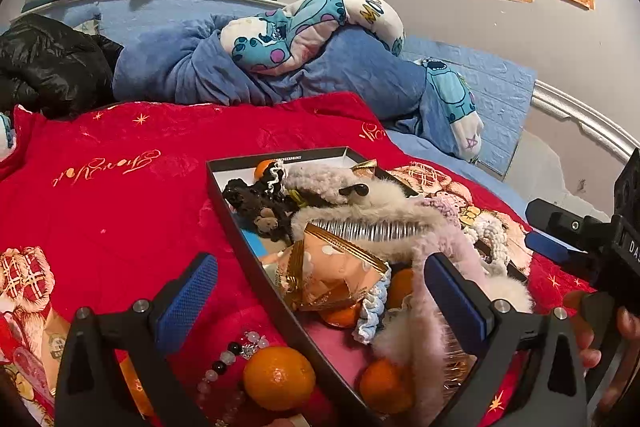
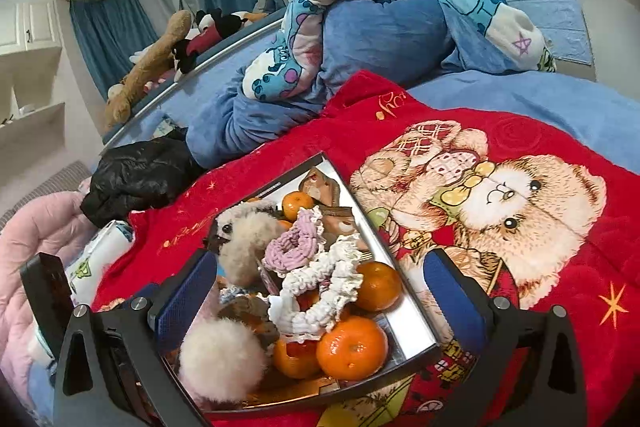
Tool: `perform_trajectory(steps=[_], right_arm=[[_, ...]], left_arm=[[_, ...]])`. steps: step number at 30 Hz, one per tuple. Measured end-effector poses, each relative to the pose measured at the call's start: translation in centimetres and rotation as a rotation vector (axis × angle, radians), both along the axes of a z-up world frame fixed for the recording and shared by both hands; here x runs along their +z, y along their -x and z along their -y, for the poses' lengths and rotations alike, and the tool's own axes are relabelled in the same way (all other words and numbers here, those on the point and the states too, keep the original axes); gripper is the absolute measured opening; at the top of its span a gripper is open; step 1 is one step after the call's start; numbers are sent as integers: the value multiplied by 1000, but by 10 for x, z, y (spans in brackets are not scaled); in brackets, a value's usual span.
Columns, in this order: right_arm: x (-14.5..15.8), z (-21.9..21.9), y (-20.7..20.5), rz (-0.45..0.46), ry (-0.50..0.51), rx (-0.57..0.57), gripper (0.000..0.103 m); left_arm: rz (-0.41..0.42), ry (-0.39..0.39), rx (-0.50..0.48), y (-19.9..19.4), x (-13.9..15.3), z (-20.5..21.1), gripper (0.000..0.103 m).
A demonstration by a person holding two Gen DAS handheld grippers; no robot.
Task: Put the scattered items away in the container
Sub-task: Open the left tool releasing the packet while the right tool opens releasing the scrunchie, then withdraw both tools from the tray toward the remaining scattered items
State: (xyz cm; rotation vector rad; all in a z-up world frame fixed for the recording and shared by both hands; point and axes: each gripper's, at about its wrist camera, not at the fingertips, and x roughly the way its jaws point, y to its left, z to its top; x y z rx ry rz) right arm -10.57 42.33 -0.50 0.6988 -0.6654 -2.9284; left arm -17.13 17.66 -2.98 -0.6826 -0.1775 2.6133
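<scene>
Nearest in the left wrist view, the left gripper [image 1: 320, 307] points down at a slant over the near end of the box [image 1: 256, 267], its blue fingers [image 1: 186, 301] spread wide with nothing pinched between them; one finger hangs over the red blanket [image 1: 120, 195], the other over the box's contents. Below it, outside the box's left wall, a mandarin [image 1: 279, 377] lies on the blanket touching a bead bracelet [image 1: 228, 363]. The right gripper [image 2: 316, 299] also tilts downward above the box's near end, fingers [image 2: 456, 303] likewise wide apart and empty, straddling the pile. In the box lie more mandarins [image 2: 352, 347], a white crocheted scrunchie [image 2: 320, 287], a lilac one [image 2: 294, 247], fluffy hair clips [image 1: 360, 219] and orange snack packets [image 1: 340, 267]. Farther off, a blue quilt [image 1: 320, 75] is heaped at the blanket's far edge.
</scene>
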Motion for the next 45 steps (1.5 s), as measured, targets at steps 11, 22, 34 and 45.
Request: perform_trajectory(steps=[11, 22, 34, 45], right_arm=[[6, 9, -6, -13, -5, 1, 103], [26, 36, -17, -56, 120, 56, 103], [36, 110, -29, -54, 348, 225, 103], [49, 189, -41, -112, 119, 363, 103]], left_arm=[[-31, -8, 18, -11, 11, 9, 103], [-3, -28, 119, -44, 36, 67, 103], [13, 35, 416, -170, 68, 194, 103], [-15, 65, 485, -192, 92, 229, 103]])
